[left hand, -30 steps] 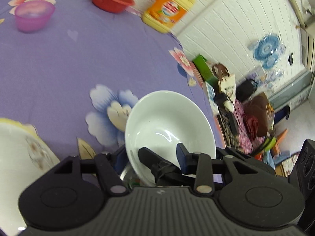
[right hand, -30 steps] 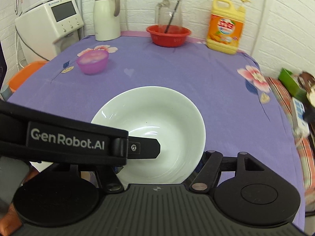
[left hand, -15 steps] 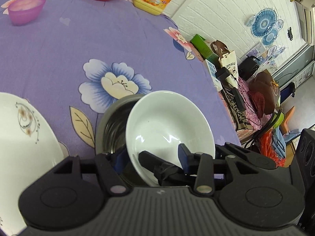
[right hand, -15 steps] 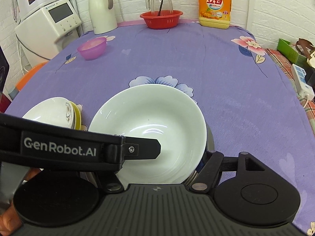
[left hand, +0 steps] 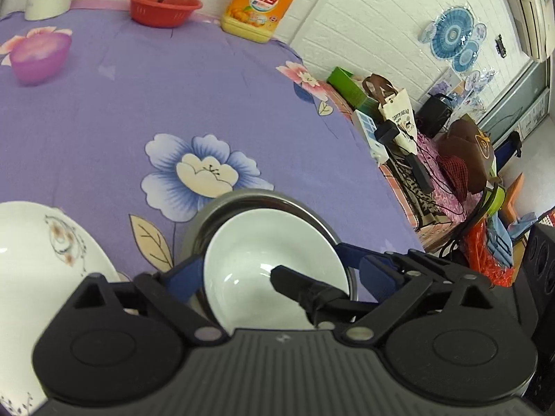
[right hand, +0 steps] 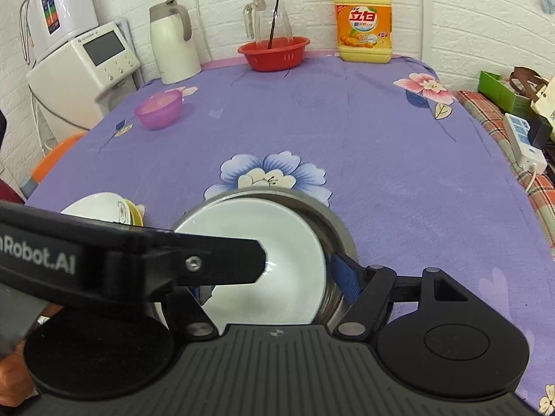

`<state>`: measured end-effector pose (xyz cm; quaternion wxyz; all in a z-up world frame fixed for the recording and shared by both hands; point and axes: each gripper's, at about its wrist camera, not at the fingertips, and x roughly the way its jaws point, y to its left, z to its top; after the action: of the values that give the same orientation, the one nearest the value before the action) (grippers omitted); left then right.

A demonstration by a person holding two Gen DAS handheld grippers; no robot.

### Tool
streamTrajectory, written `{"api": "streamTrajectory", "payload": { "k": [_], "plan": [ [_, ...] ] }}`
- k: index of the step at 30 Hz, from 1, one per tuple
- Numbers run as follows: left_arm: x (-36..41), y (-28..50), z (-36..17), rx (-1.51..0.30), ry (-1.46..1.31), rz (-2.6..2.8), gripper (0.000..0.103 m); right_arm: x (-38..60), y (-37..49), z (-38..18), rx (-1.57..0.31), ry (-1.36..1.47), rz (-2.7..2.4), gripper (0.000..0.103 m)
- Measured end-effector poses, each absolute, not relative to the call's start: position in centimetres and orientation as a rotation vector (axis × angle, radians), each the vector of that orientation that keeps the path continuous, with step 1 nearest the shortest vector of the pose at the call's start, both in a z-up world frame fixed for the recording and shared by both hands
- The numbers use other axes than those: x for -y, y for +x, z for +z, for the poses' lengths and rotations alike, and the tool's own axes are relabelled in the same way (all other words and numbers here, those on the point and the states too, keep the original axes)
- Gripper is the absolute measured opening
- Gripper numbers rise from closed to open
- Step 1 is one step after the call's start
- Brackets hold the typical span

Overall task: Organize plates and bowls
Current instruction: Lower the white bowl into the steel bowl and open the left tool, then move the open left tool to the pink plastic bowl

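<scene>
A plain white bowl (left hand: 253, 260) (right hand: 277, 239) sits inside a steel bowl (left hand: 242, 197) (right hand: 333, 218) at the near edge of the purple flowered tablecloth. My left gripper (left hand: 277, 274) is open, its blue-padded fingers (left hand: 184, 277) spread either side of the white bowl. My right gripper (right hand: 267, 277) is open around the same bowl, one blue pad (right hand: 341, 274) between the white and steel rims. A black finger of the other gripper reaches over the bowl in each view. A flower-patterned white bowl (left hand: 38, 249) (right hand: 100, 204) stands to the left on a yellow dish (right hand: 137, 213).
A pink plastic bowl (right hand: 159, 109), a red basket (right hand: 274, 52) with a glass jug, a thermos (right hand: 175, 48) and a yellow detergent bottle (right hand: 364, 20) stand at the far side. The table's right edge drops to clutter and a power strip (right hand: 523, 138).
The white bowl came down from mid-air into the steel bowl. Both grippers, shut on its rim before, have opened and let it go.
</scene>
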<state>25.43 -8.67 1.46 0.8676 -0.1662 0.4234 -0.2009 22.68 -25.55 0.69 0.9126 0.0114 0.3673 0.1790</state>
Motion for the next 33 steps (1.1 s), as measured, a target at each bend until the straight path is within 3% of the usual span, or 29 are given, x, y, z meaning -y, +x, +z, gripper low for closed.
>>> {"api": "streamTrajectory", "payload": {
  "k": [11, 18, 25, 33],
  "plan": [
    [2.7, 26.6, 2.7, -0.81, -0.358, -0.3, 0.096, 25.9, 22.8, 1.1, -0.737, 0.037, 0.344, 0.103],
    [-6.4, 27.5, 2.6, -0.778, -0.375, -0.113, 0.096, 24.9, 24.1, 1.5, -0.741, 0.04, 0.349, 0.103],
    [-15.2, 28.0, 2.7, -0.739, -0.447, 0.047, 0.096, 22.1, 27.1, 2.1, -0.784, 0.088, 0.395, 0.103],
    [-20.0, 33.1, 2.5, -0.718, -0.554, 0.106, 0.096, 15.0, 33.7, 3.6, -0.811, 0.058, 0.473, 0.103]
  ]
}}
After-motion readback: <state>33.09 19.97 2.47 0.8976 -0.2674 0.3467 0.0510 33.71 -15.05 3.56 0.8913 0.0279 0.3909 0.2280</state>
